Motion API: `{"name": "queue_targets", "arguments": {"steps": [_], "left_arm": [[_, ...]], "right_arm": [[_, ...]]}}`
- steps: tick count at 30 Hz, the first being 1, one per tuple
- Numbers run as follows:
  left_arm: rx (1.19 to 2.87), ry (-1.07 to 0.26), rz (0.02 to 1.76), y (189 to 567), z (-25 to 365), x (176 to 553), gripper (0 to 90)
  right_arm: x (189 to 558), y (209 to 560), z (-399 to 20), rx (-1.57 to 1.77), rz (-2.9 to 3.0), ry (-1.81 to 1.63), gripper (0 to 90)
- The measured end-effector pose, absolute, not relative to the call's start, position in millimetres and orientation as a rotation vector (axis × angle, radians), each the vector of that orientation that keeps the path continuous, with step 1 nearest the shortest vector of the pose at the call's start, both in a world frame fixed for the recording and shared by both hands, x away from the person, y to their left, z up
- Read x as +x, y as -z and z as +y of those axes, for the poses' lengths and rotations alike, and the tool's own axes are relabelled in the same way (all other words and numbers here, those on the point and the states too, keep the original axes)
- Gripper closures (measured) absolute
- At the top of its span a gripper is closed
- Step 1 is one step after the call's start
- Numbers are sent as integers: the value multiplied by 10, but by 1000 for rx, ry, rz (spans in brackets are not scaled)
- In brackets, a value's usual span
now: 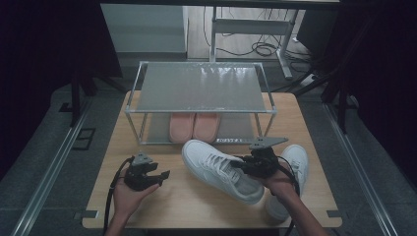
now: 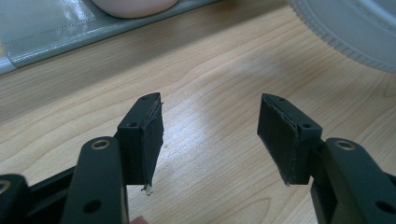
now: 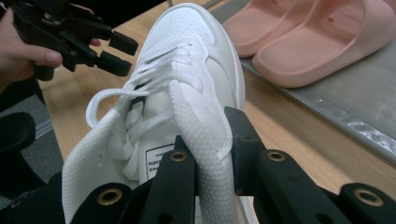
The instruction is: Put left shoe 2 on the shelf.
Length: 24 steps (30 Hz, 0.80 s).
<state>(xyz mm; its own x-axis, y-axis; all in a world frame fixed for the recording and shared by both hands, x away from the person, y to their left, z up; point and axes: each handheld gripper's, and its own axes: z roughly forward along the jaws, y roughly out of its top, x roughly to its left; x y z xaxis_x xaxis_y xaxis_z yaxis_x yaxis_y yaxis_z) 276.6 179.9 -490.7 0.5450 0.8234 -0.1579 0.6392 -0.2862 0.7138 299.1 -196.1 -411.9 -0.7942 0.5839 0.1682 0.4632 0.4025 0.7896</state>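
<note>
On the wooden table (image 1: 196, 201) before the shoe rack (image 1: 201, 88), the right gripper (image 3: 212, 168) clamps the white sneaker (image 3: 187, 79) by its soft, yielding collar wall, a light load likely to sag, while the left gripper (image 2: 210, 135) waits with jaws apart.

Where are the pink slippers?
In the high view, the pink slippers sit side by side on the bottom shelf of the metal rack, just behind the white sneaker.
</note>
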Motion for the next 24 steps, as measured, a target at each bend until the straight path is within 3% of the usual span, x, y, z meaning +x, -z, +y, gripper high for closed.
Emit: {"name": "queue_targets", "arguments": {"steps": [24], "left_arm": [[2032,-292,1183,4936,1789,2780,409]], "right_arm": [[2951,3892,-1889,837,2471,-1403,818]]}}
